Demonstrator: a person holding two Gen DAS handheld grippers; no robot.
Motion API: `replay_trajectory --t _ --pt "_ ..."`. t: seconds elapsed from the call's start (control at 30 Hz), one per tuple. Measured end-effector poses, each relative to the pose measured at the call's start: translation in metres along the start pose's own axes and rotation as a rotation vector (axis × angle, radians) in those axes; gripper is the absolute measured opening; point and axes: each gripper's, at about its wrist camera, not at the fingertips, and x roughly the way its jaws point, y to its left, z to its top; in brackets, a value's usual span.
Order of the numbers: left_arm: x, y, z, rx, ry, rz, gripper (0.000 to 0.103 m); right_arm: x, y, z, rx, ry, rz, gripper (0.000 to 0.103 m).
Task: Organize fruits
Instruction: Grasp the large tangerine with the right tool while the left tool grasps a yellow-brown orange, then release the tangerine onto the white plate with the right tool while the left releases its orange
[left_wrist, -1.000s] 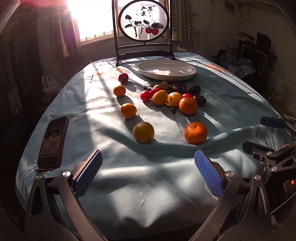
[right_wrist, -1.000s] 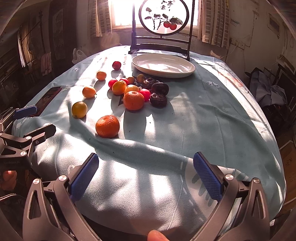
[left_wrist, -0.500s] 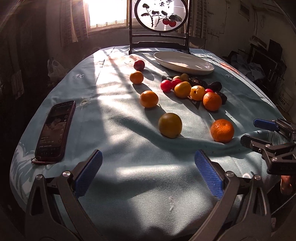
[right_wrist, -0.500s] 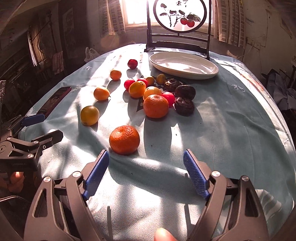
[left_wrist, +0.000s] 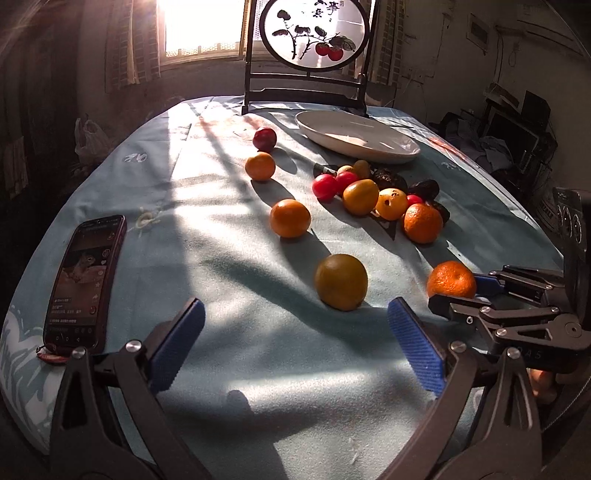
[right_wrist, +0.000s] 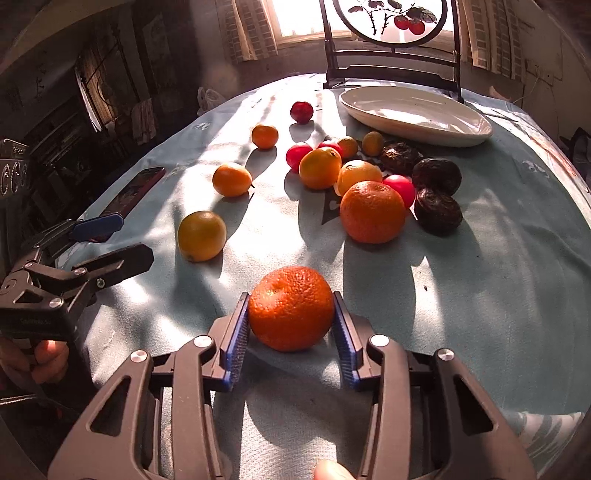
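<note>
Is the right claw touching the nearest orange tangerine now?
Touching. In the right wrist view, both blue pads of the right claw meet the tangerine's sides, still closing on it.

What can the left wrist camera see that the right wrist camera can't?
Only the left wrist view shows the phone screen face-on. Only the right wrist view shows the right hand-held gripper closing with both pads against the nearest orange, and two dark wrinkled fruits clearly. Both show the white plate and the greenish-yellow fruit.
</note>
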Motion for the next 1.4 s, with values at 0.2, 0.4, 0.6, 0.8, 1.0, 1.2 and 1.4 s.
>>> replay_trajectory --t 0.2,0.4,0.6,0.8,1.0,1.2,1.4 --pt "0.024 -0.023 0.012 0.096 0.029 -0.04 0.072 -0.012 -0.018 -0.009 0.059 -0.028 0.016 0.043" --pt "0.044 -0.027 0.017 0.097 0.091 -0.064 0.056 -0.015 -0.028 -0.014 0.086 -0.025 0.04 0.043" --pt "0.054 -0.026 0.014 0.093 0.152 -0.079 0.041 -0.018 -0.031 -0.014 0.091 -0.032 0.061 0.043" --pt "0.056 -0.025 0.031 0.071 0.154 -0.12 0.039 -0.027 -0.048 0.004 0.126 -0.039 0.12 0.043" --pt "0.071 -0.037 0.116 0.036 0.017 -0.155 0.039 -0.035 -0.093 0.083 0.186 -0.186 0.054 0.044" --pt "0.144 -0.058 0.202 0.026 0.005 -0.11 0.039 0.025 -0.156 0.163 0.255 -0.195 -0.062 0.044" --pt "0.213 -0.063 0.224 0.05 0.137 -0.042 0.039 0.082 -0.187 0.188 0.275 -0.085 -0.081 0.044"
